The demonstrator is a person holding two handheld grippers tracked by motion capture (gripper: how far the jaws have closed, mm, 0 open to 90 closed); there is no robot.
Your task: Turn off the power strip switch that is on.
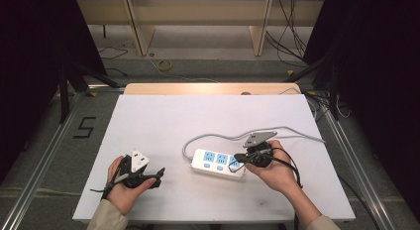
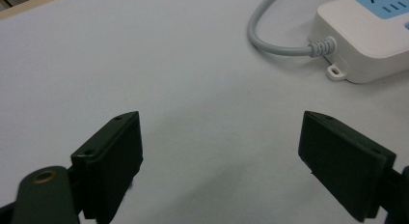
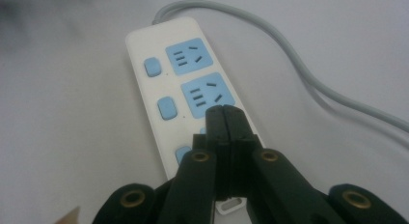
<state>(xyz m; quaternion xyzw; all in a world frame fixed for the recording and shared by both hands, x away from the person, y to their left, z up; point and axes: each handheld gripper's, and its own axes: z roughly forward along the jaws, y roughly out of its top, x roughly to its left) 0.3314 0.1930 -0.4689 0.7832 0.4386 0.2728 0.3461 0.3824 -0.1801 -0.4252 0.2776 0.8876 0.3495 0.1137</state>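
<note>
Seemingly early on: power strip (image 1: 218,163) lay at lower centre of the high view on the white table (image 1: 158,121), grey cord (image 1: 223,137) looping behind. Right gripper (image 3: 224,119), jaws pressed together on nothing, hovered over the strip's near end by its blue switches. Left gripper (image 2: 219,156) stood wide apart, empty, lower left. Whether any switch was pressed, cannot tell

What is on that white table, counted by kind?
Power strip: 1, white, with 3 blue sockets
Grey cable: 1, running from the strip
Handheld grippers: 2, left gripper open, right gripper shut over the strip
Total: 4
</note>
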